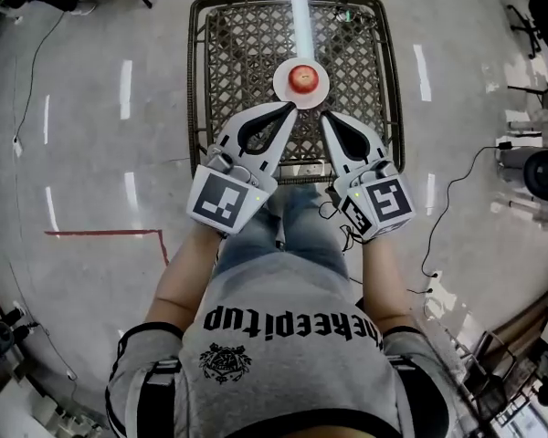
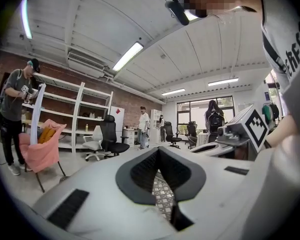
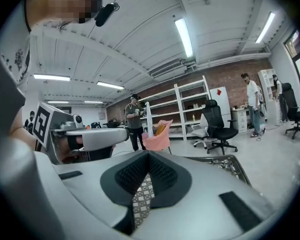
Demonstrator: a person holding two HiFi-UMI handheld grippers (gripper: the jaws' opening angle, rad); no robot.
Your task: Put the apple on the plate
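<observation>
A red apple (image 1: 303, 78) sits on a small white plate (image 1: 281, 82) in the middle of a dark lattice-top table (image 1: 197, 80). My left gripper (image 1: 290, 108) is shut and empty, its tip just short of the plate's near-left rim. My right gripper (image 1: 326, 117) is also shut and empty, just off the plate's near-right rim. Both point away from the person's lap toward the plate. The left gripper view shows shut jaws and a strip of lattice (image 2: 162, 196) through their gap; the right gripper view shows the same (image 3: 140, 199). Neither gripper view shows the apple.
Grey floor surrounds the table, with a red tape line (image 1: 100, 233) at left and cables (image 1: 457, 190) at right. The gripper views look across a room with shelving (image 2: 80, 114), office chairs (image 3: 217, 126), a pink-draped chair (image 2: 40, 149) and standing people.
</observation>
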